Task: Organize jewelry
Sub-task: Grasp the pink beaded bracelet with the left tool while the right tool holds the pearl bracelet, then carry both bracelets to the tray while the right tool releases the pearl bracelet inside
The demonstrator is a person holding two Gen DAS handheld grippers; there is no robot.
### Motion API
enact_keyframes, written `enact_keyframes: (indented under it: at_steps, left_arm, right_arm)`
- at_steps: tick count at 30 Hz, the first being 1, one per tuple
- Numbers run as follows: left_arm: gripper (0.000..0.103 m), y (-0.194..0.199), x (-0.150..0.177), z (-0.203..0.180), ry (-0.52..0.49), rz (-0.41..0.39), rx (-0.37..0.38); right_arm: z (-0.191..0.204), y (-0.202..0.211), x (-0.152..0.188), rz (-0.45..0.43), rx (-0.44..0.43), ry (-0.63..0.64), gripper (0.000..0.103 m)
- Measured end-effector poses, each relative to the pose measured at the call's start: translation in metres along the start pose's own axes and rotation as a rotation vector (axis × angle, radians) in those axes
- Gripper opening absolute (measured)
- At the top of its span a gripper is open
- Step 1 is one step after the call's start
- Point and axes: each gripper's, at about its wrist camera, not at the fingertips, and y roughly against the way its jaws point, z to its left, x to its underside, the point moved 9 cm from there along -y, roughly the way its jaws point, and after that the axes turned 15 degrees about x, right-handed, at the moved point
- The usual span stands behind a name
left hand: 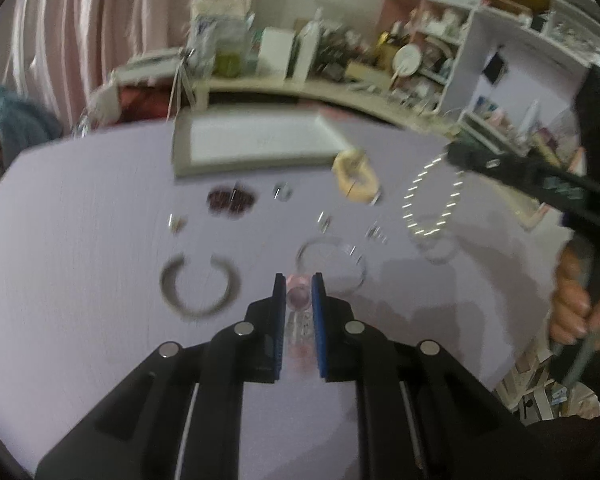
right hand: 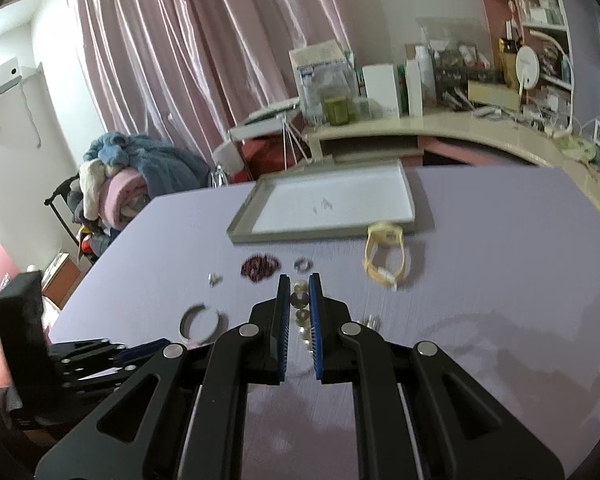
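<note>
Left view is motion-blurred, so small pieces on the counter [right hand: 500, 264] are hard to read. Left tongs [left hand: 299, 294] are pinched nearly shut on a pink bead strand [left hand: 299, 300]; the rest of it is hidden between the pads. Right tongs [right hand: 299, 304] are also nearly shut, gripping a chain [right hand: 300, 300] of gold discs and pearls; from the left view its loop [left hand: 432, 200] hangs clear of the counter. A hand [left hand: 576, 300] on the right handle is cut off at the frame edge.

Still lying on the lilac counter: an open silver cuff [left hand: 198, 284], a clear bangle [left hand: 332, 264], a dark red bead cluster [right hand: 260, 266], a small ring [right hand: 303, 265], a yellow watch [right hand: 386, 258], plus a few tiny bits I can't identify. A shallow white tray [right hand: 260, 228] sits at the far side, faint marks inside, too small to tell.

Room: pink curtains [right hand: 204, 60], a cluttered desk [right hand: 440, 124] and shelves [right hand: 548, 40] behind, a heap of blankets [right hand: 132, 176] on a chair to the left.
</note>
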Motion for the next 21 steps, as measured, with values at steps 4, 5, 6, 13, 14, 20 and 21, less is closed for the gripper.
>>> enact_keyframes:
  at_steps: [4, 5, 6, 13, 14, 20, 21]
  left_arm:
    - [0.013, 0.014, -0.044, -0.007, -0.039, -0.065, 0.008]
    - [0.013, 0.016, -0.052, -0.006, -0.039, -0.075, 0.010]
    - [0.013, 0.019, -0.067, -0.003, -0.037, -0.091, 0.011]
    - [0.013, 0.017, -0.149, 0.021, -0.050, -0.153, -0.017]
    - [0.013, 0.015, -0.159, 0.025, -0.048, -0.157, -0.018]
    - [0.013, -0.008, -0.203, 0.056, -0.030, -0.151, -0.034]
    - [0.013, -0.015, -0.210, 0.062, -0.033, -0.147, -0.037]
  right_arm:
    - [-0.004, -0.004, -0.025, -0.039, 0.004, 0.005, 0.010]
    - [-0.005, -0.005, -0.030, -0.048, 0.005, 0.007, 0.010]
    - [-0.006, -0.007, -0.035, -0.054, 0.006, 0.010, 0.010]
    - [-0.012, -0.033, -0.077, -0.082, 0.015, 0.016, 0.010]
    - [-0.013, -0.037, -0.082, -0.082, 0.017, 0.013, 0.010]
    - [-0.013, -0.076, -0.113, -0.079, 0.036, 0.015, 0.010]
    - [-0.013, -0.085, -0.117, -0.074, 0.039, 0.014, 0.010]
